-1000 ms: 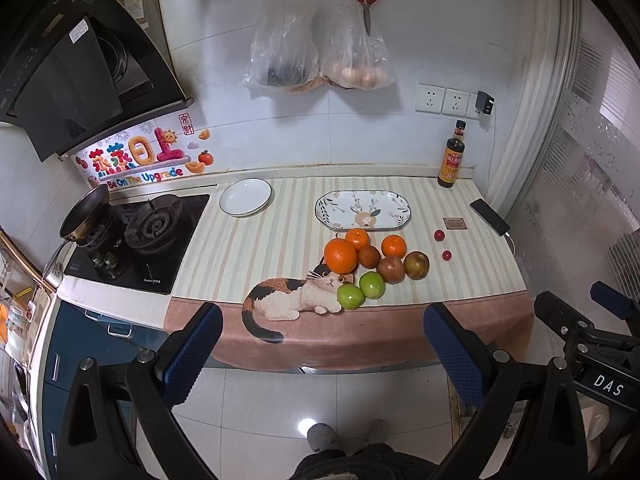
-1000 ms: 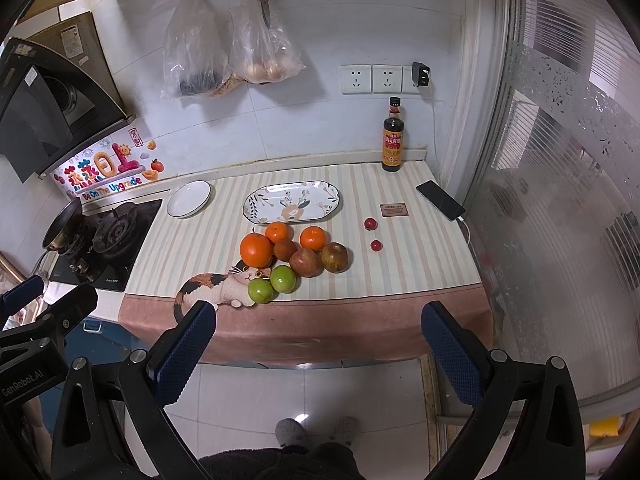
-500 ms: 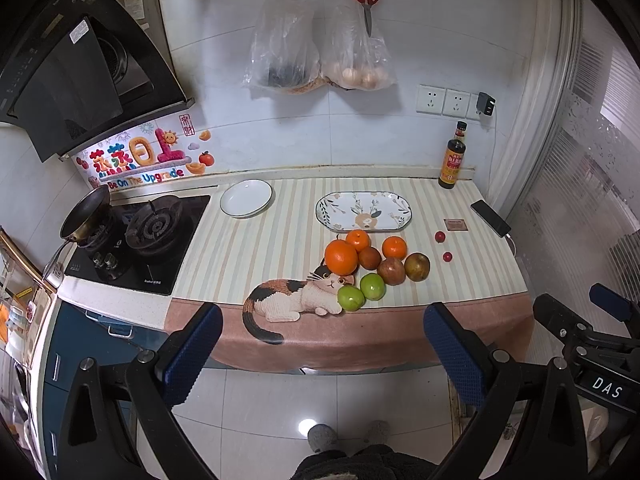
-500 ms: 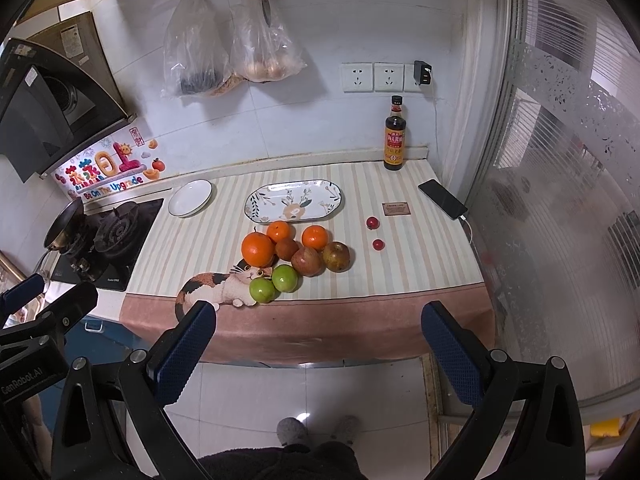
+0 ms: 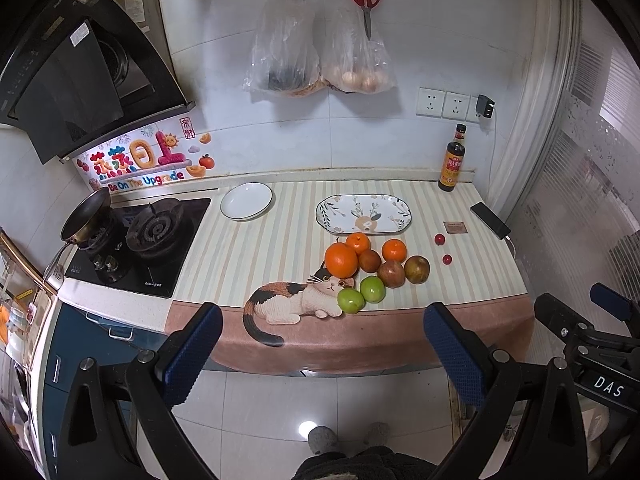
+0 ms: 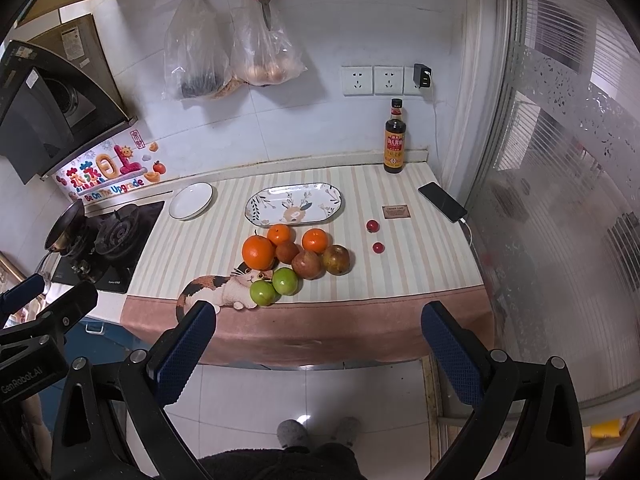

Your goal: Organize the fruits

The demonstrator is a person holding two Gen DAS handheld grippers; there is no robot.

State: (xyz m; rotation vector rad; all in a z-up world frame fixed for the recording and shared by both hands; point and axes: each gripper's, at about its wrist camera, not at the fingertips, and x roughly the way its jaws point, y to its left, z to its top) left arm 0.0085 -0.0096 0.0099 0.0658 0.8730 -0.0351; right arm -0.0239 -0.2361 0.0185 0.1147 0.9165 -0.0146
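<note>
I hold both claws back from the desk (image 5: 460,280), over the floor tiles, and take the big orange (image 5: 340,260) as my landmark. Far left of it sits the gas stove (image 5: 148,240) with a small pan (image 5: 86,216) on its left burner. Left of and behind the orange lies a round white plate (image 5: 246,201). Straight behind it is the oval patterned plate (image 5: 363,214), bare of fruit. Touching the orange on its right are two smaller oranges (image 5: 357,242) and a cluster of brownish fruits (image 5: 391,273); in front of it two green apples (image 5: 372,289) rest by the printed cat (image 5: 288,300). Well to the right lie two small red fruits (image 5: 440,239), apart from the pile, then a phone (image 5: 489,226) and a dark bottle (image 5: 452,159) at the wall. My left claw (image 5: 322,344) is spread wide, pinching nothing. My right claw (image 6: 318,340) is likewise spread wide with nothing between its fingers
</note>
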